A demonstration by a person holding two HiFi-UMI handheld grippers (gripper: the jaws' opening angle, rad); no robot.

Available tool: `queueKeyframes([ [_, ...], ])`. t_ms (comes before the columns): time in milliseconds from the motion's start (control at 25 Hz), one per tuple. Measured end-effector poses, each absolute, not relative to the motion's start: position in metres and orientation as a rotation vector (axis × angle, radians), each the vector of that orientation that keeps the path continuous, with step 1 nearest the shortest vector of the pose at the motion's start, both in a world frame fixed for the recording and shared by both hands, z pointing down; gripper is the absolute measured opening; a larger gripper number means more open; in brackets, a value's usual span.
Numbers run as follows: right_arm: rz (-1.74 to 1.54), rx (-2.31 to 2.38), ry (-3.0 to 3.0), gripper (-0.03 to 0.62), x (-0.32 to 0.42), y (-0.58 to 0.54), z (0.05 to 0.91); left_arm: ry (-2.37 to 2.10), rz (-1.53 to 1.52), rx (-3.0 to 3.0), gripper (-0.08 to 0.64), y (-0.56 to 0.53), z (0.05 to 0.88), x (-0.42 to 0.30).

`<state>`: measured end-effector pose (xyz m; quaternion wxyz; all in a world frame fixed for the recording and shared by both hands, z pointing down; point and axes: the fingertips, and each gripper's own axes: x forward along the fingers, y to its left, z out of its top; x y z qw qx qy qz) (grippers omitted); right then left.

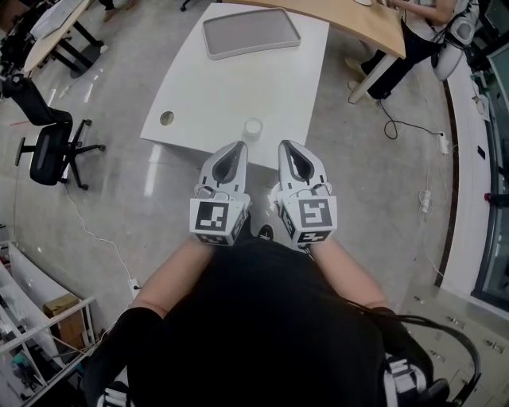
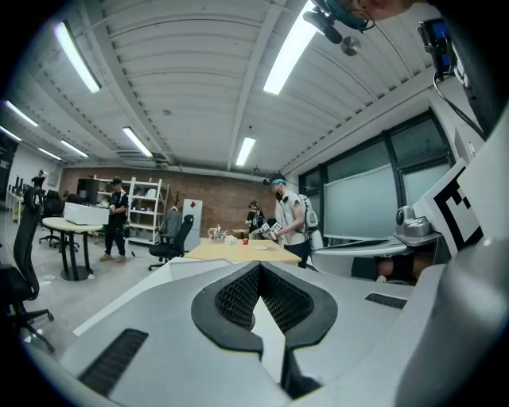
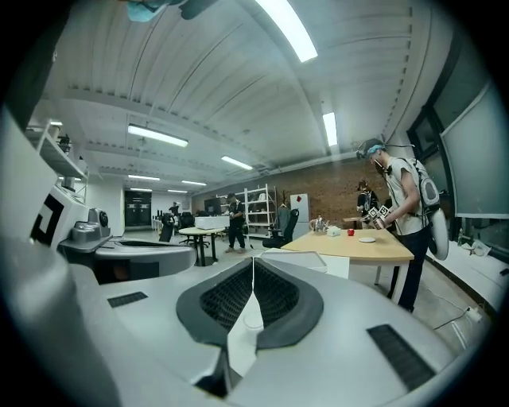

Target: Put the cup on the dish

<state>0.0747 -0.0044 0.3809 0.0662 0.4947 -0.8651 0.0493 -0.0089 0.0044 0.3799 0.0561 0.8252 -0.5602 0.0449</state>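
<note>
White surface (image 1: 199,103) carries the cup (image 1: 253,127); my left gripper (image 1: 236,146) and right gripper (image 1: 289,145) hover short of it, jaws together.

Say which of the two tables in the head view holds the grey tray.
The white table, bearing the grey tray and the cup; the wooden table lies beyond it.

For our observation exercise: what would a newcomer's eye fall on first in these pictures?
First, the left gripper and right gripper, held side by side with jaws shut and empty, in the head view's middle. Just beyond them a small white cup stands near the near edge of a white table, and a grey dish lies at its far end.
</note>
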Motion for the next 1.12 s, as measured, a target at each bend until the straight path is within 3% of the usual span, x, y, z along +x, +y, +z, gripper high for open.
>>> queueKeyframes([
  [1000,0.272,1.284,-2.477,0.015,0.005,-0.099,0.510,-1.602,0.326,2.443,-0.003,-0.101,0.490,-0.049],
  [1120,0.297,1.262,-2.458,0.048,0.000,-0.102,0.523,-1.583,0.344,2.437,-0.003,-0.108,0.502,-0.054],
])
